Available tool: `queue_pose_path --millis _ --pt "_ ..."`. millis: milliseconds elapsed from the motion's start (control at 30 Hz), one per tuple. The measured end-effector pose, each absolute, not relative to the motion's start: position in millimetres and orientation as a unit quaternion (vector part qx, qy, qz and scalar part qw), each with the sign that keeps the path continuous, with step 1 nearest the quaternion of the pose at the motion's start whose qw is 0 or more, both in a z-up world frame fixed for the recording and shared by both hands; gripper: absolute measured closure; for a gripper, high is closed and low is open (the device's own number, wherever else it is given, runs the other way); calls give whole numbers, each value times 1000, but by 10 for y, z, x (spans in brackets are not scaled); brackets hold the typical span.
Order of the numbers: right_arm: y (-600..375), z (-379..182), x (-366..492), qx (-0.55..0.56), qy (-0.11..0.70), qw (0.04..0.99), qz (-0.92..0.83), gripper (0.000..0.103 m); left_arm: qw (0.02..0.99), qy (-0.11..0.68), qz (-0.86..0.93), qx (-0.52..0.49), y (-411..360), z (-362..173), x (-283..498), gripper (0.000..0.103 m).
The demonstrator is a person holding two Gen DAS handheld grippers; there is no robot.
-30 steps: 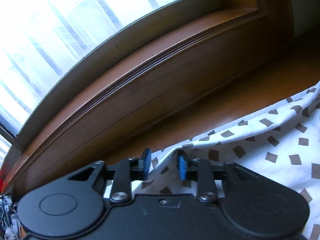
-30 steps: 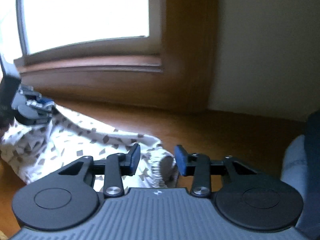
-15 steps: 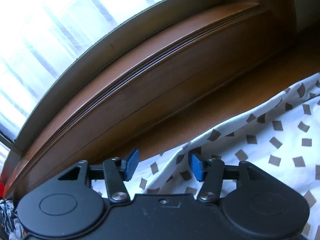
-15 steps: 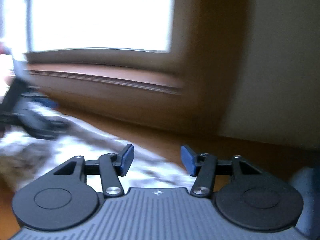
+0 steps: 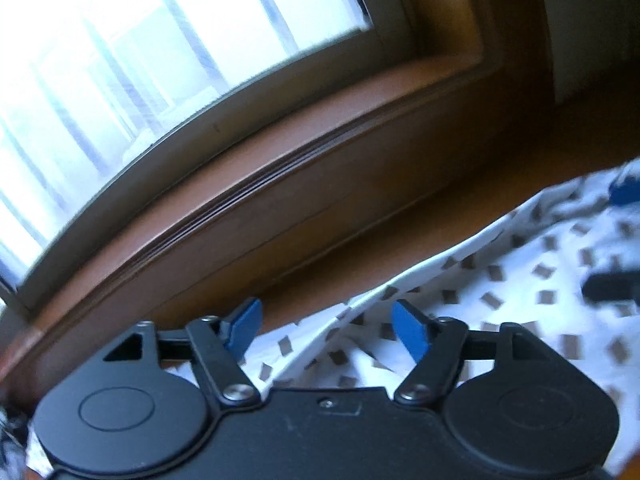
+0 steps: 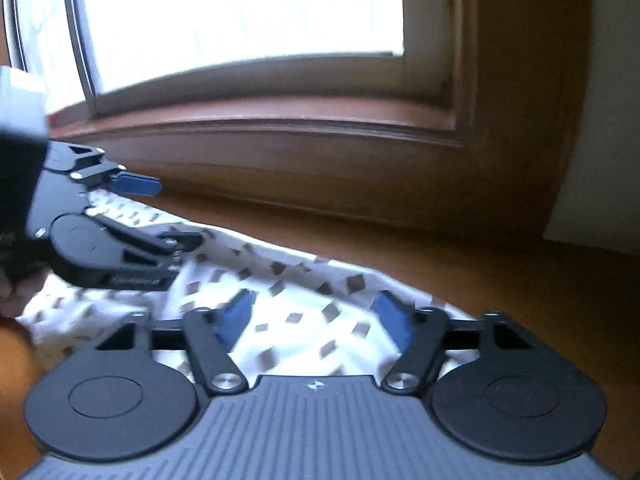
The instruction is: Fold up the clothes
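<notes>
My left gripper (image 5: 326,330), black with blue pads, stood with its jaws spread wide, having just been opening. Between them lay only a raised fold of the white garment printed with small brown squares (image 5: 500,280), and neither pad pressed on it. The cloth lay loose beneath and ahead of the tool, spreading off to the right over the brown wooden surface (image 5: 400,236) that ran along under the wooden window frame (image 5: 280,152). At the far right edge of that view I could make out a blurred blue pad and a dark piece of my other tool over the cloth.

My right gripper (image 6: 316,316) was likewise parted, its jaws having just been opening, with the spotted fabric (image 6: 304,304) lying flat below the gap and nothing pinched. The blue pads (image 6: 236,314) looked smeared by motion. To the left in that view I saw my left gripper (image 6: 120,216) from the side, low over the far end of the same garment, one blue pad jutting toward the window sill (image 6: 280,114).
</notes>
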State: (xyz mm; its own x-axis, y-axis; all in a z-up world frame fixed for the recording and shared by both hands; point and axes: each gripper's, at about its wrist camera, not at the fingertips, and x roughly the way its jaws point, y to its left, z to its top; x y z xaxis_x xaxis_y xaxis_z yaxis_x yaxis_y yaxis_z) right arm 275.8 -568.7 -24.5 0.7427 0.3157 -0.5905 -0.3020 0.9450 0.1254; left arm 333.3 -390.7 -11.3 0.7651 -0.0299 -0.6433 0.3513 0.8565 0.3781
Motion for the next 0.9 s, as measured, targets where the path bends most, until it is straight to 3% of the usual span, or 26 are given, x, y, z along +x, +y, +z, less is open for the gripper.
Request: queue_pose_path --millis 200,433,900 --pt "-5790 -422 2378 93 330 928 145 25 913 321 -87 238 -3864 -53 3037 22" --pt "-5691 -613 2219 -22 335 932 135 26 917 329 -58 218 -3662 36 2605 22" --pt "-5608 -439 1881 7 311 932 187 20 892 390 141 181 -2975 17 1686 21"
